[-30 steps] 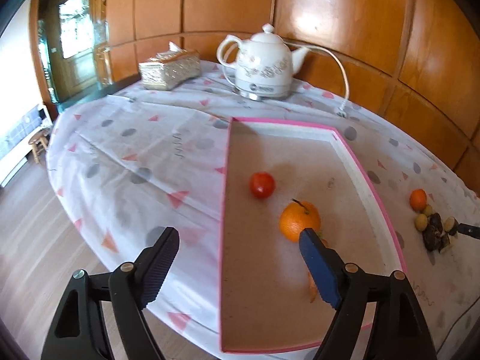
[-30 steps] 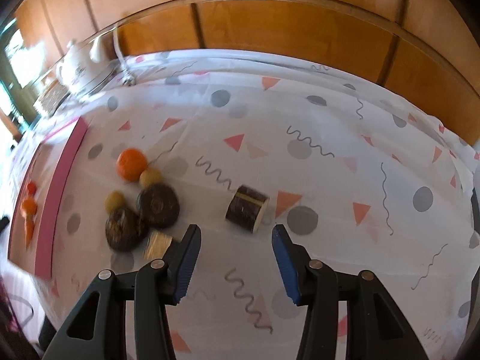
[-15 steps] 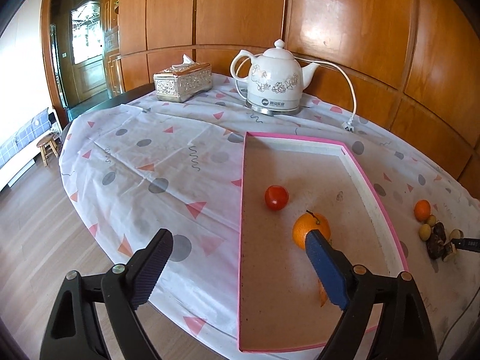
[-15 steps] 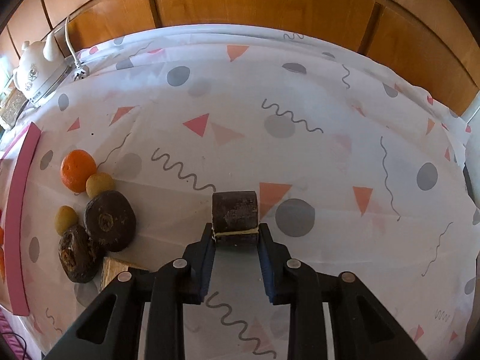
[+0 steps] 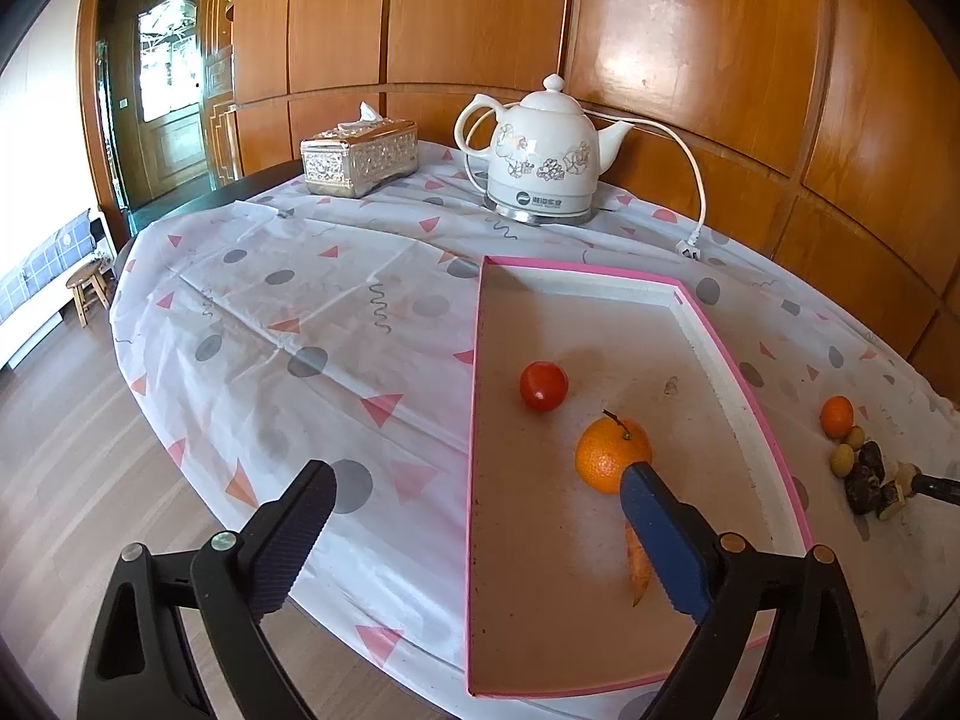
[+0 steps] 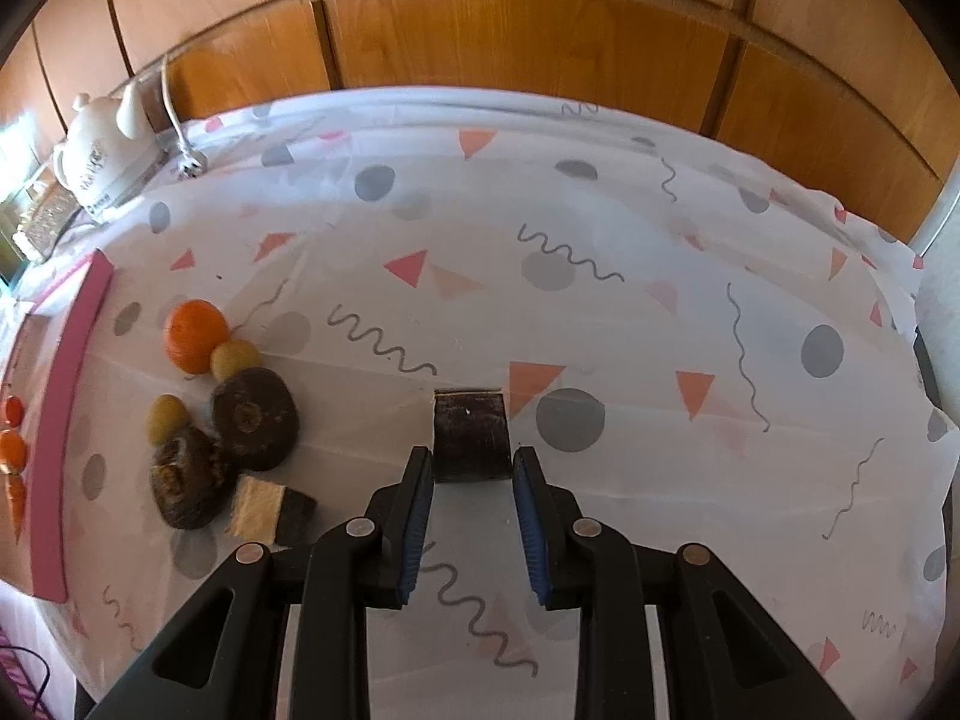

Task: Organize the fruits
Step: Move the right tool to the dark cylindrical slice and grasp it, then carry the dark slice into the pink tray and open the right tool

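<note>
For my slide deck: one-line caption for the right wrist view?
Right gripper closing around a dark cut piece on the patterned tablecloth, fruit pile alongside.

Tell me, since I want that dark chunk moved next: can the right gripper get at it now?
Probably yes: the right gripper is open with the dark cut piece just past its fingertips, nothing between them.

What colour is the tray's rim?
Pink: the tray has a pink rim around a tan floor, clearest in the left wrist view.

Glossy varnished wood wall panels [image 5: 690,48]; thin, creased cloth [image 6: 600,228] covers the bench; smooth glazed ceramic kettle [image 5: 543,162].
</note>
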A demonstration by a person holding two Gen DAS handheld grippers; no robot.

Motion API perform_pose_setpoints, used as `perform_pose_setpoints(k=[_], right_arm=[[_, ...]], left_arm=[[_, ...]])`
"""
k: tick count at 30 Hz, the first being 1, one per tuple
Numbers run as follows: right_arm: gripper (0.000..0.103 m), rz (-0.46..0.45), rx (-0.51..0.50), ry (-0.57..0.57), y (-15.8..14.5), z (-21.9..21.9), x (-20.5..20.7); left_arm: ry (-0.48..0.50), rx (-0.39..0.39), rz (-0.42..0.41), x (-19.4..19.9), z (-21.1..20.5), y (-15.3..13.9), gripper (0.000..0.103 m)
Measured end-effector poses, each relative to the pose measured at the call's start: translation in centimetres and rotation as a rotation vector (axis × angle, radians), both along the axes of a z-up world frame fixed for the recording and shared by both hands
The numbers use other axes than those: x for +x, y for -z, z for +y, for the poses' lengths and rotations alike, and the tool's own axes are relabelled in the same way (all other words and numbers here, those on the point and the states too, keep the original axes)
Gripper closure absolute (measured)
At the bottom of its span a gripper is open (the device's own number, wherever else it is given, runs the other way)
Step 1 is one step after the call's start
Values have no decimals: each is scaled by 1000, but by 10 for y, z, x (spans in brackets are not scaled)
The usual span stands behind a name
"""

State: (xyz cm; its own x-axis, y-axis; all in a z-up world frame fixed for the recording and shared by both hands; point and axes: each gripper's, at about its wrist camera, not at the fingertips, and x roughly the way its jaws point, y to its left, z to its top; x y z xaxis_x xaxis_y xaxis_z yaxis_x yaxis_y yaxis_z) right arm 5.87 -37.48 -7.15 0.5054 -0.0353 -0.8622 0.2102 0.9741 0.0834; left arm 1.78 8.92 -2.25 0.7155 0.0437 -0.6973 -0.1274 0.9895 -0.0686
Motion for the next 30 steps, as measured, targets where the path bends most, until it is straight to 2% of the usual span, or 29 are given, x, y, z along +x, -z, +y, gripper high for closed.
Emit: perform_pose_setpoints(k=[6,15,30], right_arm=[[76,-54,17,-10,-18,4,-12],[77,-132,110,-136,-46,38,-23],[77,-166,196,-497,-68,179,-15]], left_arm=[[-16,-26,5,1,5,1,6],[-33,-28,1,1,7,0,4],[-73,-46,7,3,19,3,2]])
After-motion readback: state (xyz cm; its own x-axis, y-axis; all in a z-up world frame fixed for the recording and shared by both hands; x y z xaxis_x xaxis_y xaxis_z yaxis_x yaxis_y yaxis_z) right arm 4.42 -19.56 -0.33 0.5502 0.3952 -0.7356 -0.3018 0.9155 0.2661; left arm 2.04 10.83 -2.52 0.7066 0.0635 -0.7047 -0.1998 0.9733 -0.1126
